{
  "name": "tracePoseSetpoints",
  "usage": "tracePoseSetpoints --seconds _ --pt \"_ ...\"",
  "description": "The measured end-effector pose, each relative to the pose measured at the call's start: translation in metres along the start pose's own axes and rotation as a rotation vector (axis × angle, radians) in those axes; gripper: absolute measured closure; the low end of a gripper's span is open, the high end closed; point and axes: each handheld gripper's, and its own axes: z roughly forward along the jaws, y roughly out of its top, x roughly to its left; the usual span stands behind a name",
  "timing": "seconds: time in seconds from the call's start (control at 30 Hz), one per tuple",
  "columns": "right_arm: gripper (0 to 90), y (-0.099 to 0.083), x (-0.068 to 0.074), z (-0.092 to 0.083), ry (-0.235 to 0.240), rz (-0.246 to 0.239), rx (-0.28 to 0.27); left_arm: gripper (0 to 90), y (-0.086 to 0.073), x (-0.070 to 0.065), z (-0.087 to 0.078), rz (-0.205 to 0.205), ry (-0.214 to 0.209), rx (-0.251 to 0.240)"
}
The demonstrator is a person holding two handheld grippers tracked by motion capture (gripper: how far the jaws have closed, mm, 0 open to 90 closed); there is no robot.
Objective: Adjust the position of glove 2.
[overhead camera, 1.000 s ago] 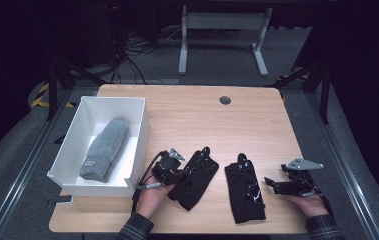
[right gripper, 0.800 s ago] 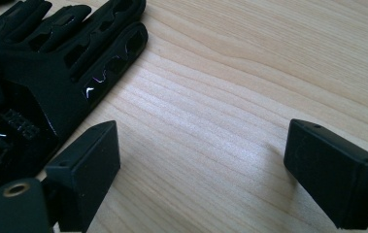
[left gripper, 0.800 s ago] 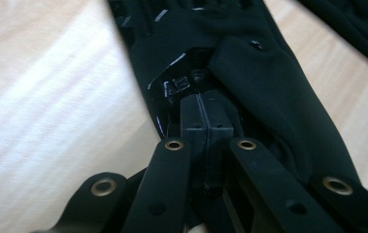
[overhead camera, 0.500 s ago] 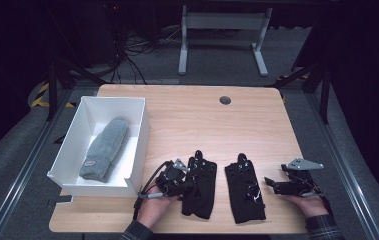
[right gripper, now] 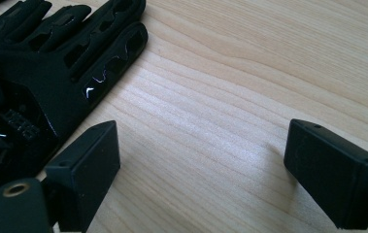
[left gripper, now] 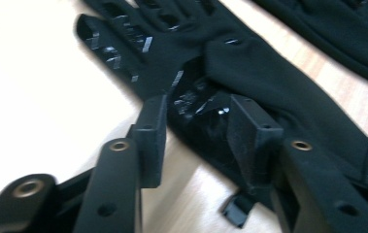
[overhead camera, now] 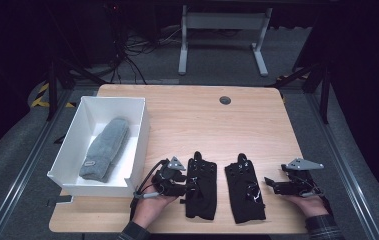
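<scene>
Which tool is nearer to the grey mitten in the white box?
The left tool: it lies just right of the white box holding the grey mitten. The right tool is across both black gloves.

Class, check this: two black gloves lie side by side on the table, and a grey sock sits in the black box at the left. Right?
Not quite. The box is white, not black, as the high view shows. The grey sock does lie in it, and the two black gloves lie side by side.

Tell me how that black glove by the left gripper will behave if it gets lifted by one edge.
The left glove lies flat and thin on the table, like soft fabric, so it would probably droop and fold. It looks light for its size. The shiny grip patches on it suggest it may drag rather than slide if pushed.
</scene>
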Motion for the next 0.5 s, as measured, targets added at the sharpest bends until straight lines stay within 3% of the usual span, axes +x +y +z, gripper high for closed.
tracePoseSetpoints --seconds 0.3,0.5 --pt "12.6 0.0 0.0 0.0 0.001 -0.001 0.001 56.7 0.001 0.012 0.005 -0.045 0.02 -0.028" --pt "12.4 0.0 0.0 0.0 0.002 0.0 0.002 64.7 0.003 0.01 0.013 -0.045 0.014 -0.001"
